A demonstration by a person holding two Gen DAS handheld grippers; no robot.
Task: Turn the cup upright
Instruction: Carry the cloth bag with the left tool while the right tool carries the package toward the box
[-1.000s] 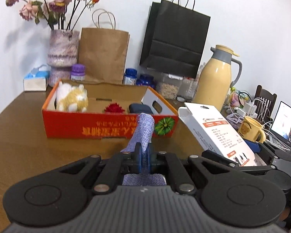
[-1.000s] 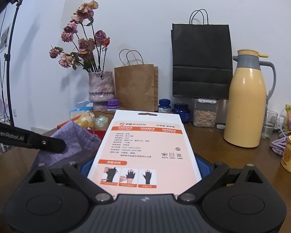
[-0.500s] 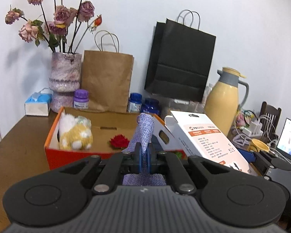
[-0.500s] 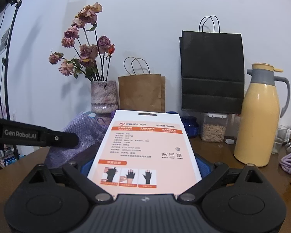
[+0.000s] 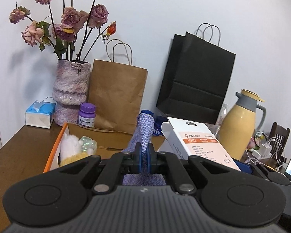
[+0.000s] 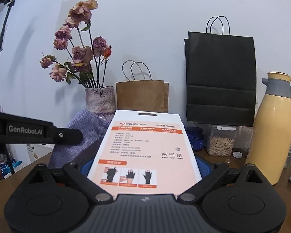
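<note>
Listing what I see from both wrist cameras.

Item 1, left claw (image 5: 143,153): blue pads pressed together on a purple woven cloth (image 5: 144,128). The cloth stands up between the pads and spreads out below them.

Item 2, right claw (image 6: 145,167): pinching a flat white-and-orange carton (image 6: 145,141) by its two long sides. The printed face is turned up and shows glove pictures. The carton is just beside the cloth, on its right.

Item 3, cup: I cannot make it out in either view.

Item 4, tabletop (image 5: 19,151): brown wood. It carries an open orange cardboard box (image 5: 54,151) with a white-and-yellow plush toy (image 5: 69,151) inside.

Item 5, back row along the wall, left to right:
- a blue tissue box (image 5: 39,114)
- a mottled purple vase (image 5: 71,89) with dried roses (image 5: 71,19)
- a purple-capped bottle (image 5: 86,114)
- a brown paper bag (image 5: 116,95)
- a black paper bag (image 5: 197,81)
- a yellow flask (image 5: 238,124) with a grey collar

Item 6, below the black bag: a blue jar (image 6: 195,137) beside a clear jar of seeds (image 6: 220,141).
</note>
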